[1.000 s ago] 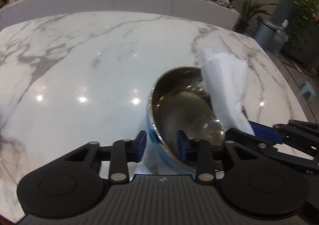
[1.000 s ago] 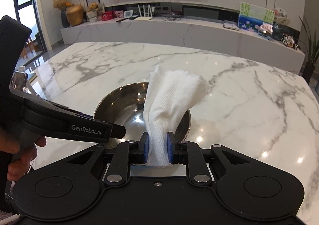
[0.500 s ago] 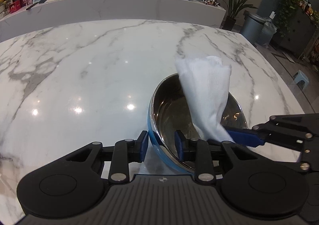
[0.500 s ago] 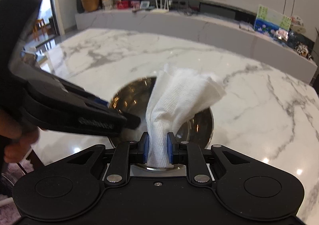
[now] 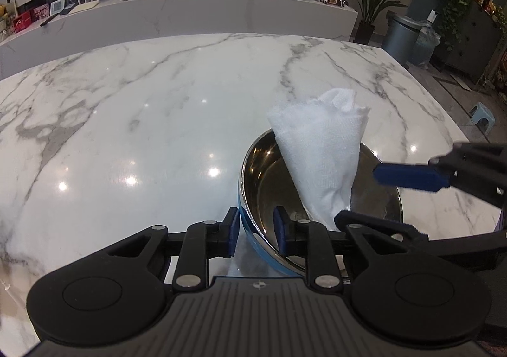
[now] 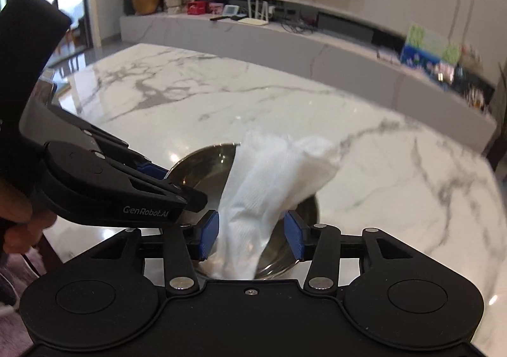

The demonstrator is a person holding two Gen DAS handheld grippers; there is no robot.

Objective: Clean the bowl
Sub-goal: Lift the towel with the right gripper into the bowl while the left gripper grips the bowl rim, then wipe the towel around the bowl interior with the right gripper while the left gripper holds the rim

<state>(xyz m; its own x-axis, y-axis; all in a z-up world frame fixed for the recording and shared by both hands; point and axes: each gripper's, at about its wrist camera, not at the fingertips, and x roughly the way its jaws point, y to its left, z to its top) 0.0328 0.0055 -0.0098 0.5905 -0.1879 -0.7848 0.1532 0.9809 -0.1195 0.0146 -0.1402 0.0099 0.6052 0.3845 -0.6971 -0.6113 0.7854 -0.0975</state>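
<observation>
A steel bowl [image 5: 269, 179] with a blue outside stands on the marble table near its front edge; it also shows in the right wrist view [image 6: 202, 163]. My left gripper [image 5: 256, 232] is shut on the bowl's near rim, one pad outside and one inside. A white paper towel [image 5: 320, 154] stands upright in the bowl. My right gripper [image 6: 251, 238] is open, its blue pads apart on either side of the paper towel [image 6: 263, 195], which rests loose between them.
The marble table [image 5: 142, 110] stretches far and left of the bowl. A long white counter with small items runs behind it. A plant and a grey bin [image 5: 401, 38] stand at the far right, off the table.
My right gripper has opened and let go of the paper towel, which now stands in the bowl. The left gripper still holds the bowl's rim.
</observation>
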